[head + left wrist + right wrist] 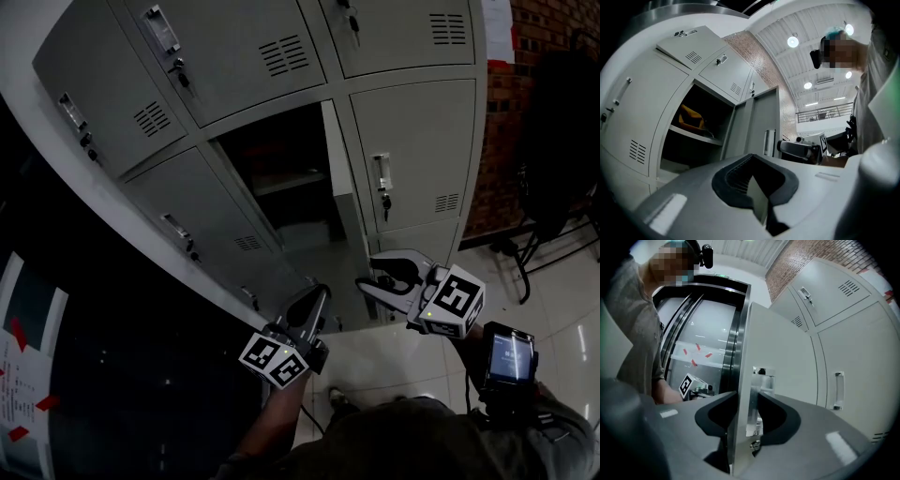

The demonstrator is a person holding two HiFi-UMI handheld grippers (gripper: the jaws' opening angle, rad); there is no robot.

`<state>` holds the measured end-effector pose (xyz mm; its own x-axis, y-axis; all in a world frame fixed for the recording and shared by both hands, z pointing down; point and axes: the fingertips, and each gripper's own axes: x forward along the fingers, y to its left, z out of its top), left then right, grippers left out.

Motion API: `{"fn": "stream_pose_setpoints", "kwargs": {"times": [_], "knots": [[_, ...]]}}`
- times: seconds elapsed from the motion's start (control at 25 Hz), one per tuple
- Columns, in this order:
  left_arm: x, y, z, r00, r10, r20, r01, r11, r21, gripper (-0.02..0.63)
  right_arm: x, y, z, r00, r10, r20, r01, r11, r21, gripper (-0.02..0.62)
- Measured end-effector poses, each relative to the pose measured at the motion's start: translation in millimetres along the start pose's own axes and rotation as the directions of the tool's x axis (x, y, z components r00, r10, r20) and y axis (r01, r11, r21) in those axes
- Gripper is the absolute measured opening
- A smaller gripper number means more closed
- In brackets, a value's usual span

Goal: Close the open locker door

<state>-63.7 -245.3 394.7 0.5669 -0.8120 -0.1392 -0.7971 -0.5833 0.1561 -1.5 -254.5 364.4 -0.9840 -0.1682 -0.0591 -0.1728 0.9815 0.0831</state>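
At 12 o'clock from the right gripper, the locker door stood wide open, its edge pinched in that gripper's fingers, the left gripper squeezed together and empty, so closing it seemed left.

Red brick wall stands at right. Glossy pale tiled floor reflects light. Round white ceiling lamps are lit.
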Motion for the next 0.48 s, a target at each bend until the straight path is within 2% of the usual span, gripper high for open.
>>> {"fn": "stream_pose_setpoints", "kwargs": {"times": [0.4, 0.48], "knots": [[-26, 65, 24, 0.998, -0.057, 0.005, 0.057, 0.998, 0.012, -0.012, 78, 18, 0, 0.999, -0.045, -0.028, 0.043, 0.998, -0.044, 0.149], [-31, 79, 27, 0.998, -0.065, 0.010, 0.065, 0.998, 0.012, -0.012, 93, 18, -1, 0.998, -0.054, -0.031, 0.052, 0.997, -0.052, 0.131]]}}
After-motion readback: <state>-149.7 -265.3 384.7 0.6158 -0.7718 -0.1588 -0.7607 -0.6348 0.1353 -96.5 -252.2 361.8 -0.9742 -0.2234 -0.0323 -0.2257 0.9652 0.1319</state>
